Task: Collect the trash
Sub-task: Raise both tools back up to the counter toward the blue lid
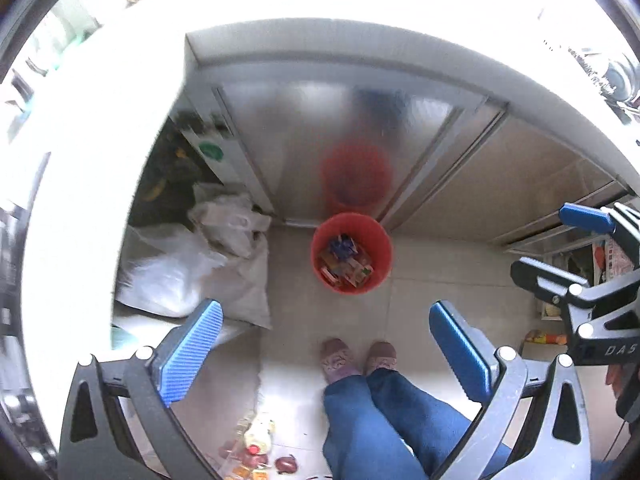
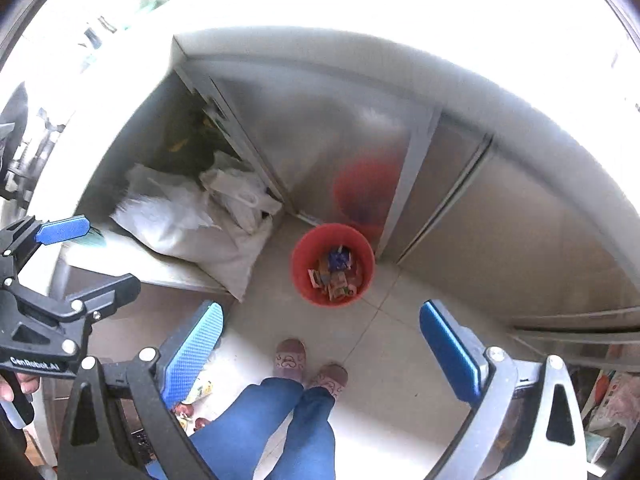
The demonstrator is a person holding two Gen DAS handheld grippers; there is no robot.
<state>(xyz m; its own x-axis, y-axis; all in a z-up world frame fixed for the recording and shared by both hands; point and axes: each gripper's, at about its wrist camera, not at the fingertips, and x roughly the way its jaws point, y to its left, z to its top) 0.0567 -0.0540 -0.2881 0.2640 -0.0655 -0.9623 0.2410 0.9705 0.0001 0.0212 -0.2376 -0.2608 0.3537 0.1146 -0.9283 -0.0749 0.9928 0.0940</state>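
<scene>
Tiled floor [image 1: 420,280] below a white countertop [image 1: 360,0], steel cabinet doors [image 1: 320,128] along the base. Red bin [image 1: 351,252] stands on the floor right against the doors, its red reflection smeared in the steel. Trash in the bin [image 2: 334,272] – a loose heap of coloured wrappers and small cartons at the bottom. White sacks [image 1: 188,272] piled just left of the bin. More wrappers [image 1: 256,444] lie on the floor near the person's feet [image 1: 356,360], well apart from the bin.

Left gripper [image 1: 326,354]: blue pads wide apart, nothing between them. Right gripper [image 2: 320,354]: likewise spread wide, empty – also seen from the side at the right edge of the left wrist view. Both point steeply down from high above the bin; neither touches it.
</scene>
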